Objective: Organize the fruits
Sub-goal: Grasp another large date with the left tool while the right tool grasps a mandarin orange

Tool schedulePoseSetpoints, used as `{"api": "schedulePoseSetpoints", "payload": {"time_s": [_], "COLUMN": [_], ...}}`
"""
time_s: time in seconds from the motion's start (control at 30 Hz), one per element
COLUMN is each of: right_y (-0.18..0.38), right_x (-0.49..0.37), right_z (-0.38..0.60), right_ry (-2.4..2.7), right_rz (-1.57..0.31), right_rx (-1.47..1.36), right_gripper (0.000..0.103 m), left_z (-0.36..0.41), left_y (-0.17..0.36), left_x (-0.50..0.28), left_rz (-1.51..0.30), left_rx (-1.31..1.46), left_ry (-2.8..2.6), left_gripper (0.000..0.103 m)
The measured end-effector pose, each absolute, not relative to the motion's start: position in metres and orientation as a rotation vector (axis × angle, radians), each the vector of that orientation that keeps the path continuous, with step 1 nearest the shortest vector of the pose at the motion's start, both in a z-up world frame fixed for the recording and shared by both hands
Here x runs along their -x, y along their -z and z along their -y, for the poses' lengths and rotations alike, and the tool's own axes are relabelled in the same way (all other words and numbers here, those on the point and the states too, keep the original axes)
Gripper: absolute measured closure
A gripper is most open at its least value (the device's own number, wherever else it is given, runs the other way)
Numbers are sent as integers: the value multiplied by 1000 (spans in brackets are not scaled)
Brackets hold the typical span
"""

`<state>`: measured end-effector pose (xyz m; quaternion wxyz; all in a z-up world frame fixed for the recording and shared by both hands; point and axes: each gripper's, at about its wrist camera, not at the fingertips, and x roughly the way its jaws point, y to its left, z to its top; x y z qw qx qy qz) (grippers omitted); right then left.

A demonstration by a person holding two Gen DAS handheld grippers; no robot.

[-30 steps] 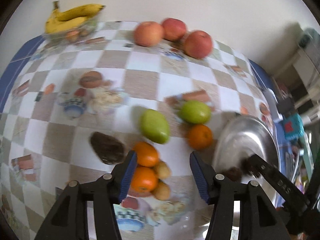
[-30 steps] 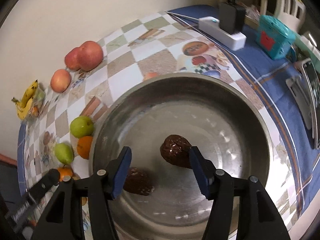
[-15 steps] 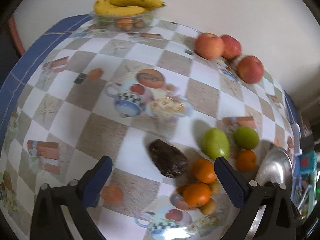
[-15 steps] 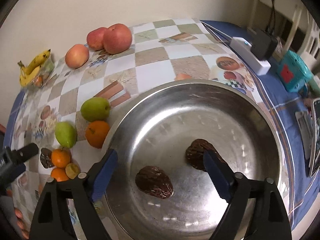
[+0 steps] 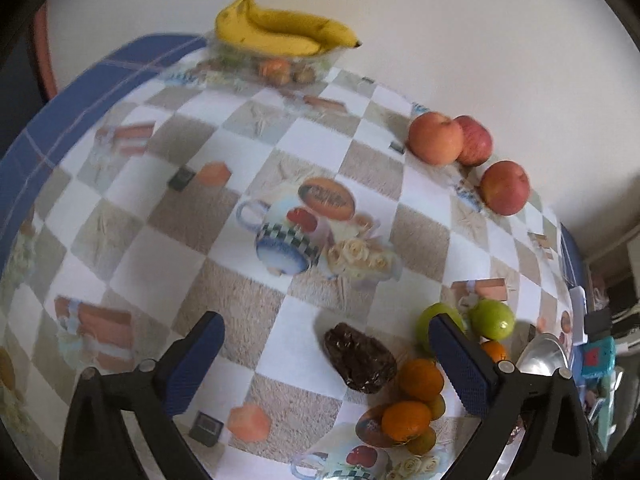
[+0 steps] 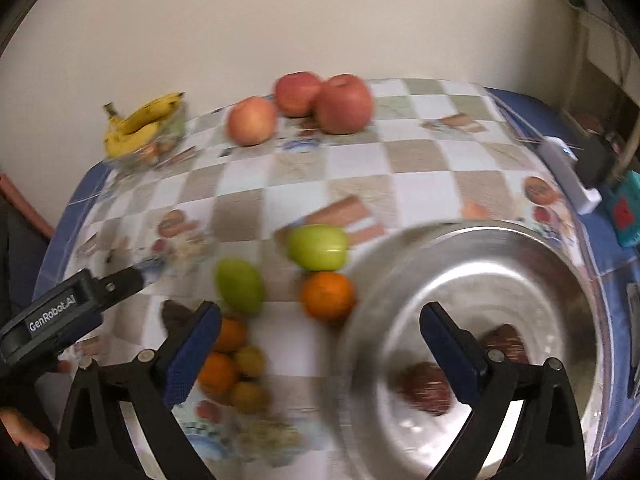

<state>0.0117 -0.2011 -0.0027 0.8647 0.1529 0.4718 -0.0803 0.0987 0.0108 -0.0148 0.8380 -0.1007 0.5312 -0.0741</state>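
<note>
Checked tablecloth [image 6: 420, 152], steel bowl [image 6: 560, 264] holding 2 dark fruits [image 6: 426, 388]

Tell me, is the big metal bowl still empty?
No. Two dark brown fruits already lie inside the metal bowl, as the right wrist view shows.

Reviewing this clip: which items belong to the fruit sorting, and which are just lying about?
Job:
apples
green fruits
oranges
dark brown fruits
bananas
steel bowl

Lying about:
white power strip
teal box
</note>
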Motion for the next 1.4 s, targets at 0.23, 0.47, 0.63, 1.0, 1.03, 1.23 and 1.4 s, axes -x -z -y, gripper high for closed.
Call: {"api": "schedulePoseSetpoints", "payload": {"time_s": [0.23,0.47,0.63,1.0,1.03,1.23,1.4], "right_y": [2,20,40,60,60,57,50], "right_x": [-31,-45,-50,-55,-55,-53,-52], "right_z": [169,151,145,134,133,132,133], "right_ry": [115,58,15,21,23,6,-9], "right_rz": [-1031,-1097,-1153,-1194,-1193,-1184,-1165], "right_rx": [-303,-303,-334,-293,-289,-303,-325], "right_gripper": [7,36,40,57,59,67,67], "left_z": [-5,-1,9,20,22,17,17], "left_y": [2,21,42,61,60,60,52], "left_x": [-100,-110,-111,-108,-107,-108,-109], "left_rz": [-1067,-1165,-1250,-1305,-1300,-1300,-1278], "left_rx": [187,244,208,164,146,192,210], "left_ry": [188,262,263,252,246,248,252], "left_gripper": [3,21,28,43,50,53,54]}}
